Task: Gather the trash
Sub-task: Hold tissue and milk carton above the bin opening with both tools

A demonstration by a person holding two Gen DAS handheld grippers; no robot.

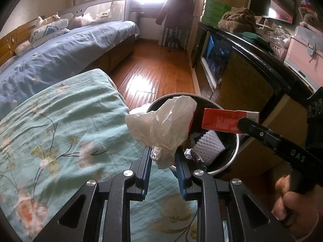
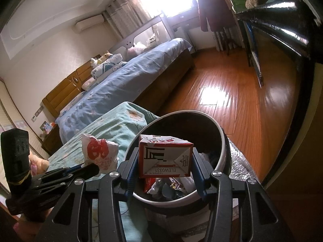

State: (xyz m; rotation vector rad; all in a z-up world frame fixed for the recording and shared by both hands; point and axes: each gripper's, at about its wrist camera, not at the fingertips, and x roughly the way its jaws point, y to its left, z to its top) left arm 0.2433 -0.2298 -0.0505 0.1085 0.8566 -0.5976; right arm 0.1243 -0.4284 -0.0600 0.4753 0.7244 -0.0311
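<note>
The left gripper (image 1: 163,157) is squeezed shut on a crumpled white plastic bag (image 1: 167,125). The bag sticks up out of the blue pads and hangs at the near left edge of the trash bin (image 1: 235,151). Part of it is over the bin's mouth and part is still over the green flowered blanket (image 1: 60,125).

The right gripper (image 2: 164,167) is closed on a small red and white carton (image 2: 164,155). Its two pads press on the carton's sides. From the left camera, the carton's long side lies about level and points out from the tongs, over the right part of the bin's mouth. From the right camera, the carton sits right above the open bin, with other trash down inside.

The bin stands on the wood floor (image 1: 151,64), just beside the blanket and near a dark cabinet (image 1: 252,74).

The thing that matters most is what is under each piece of trash. The carton looks to be straight over the hole, so I think it would drop in if let go. The bag is nearer the rim, so I think the left hand should go a bit more toward the middle first. If not, the bag might land on the blanket.
</note>
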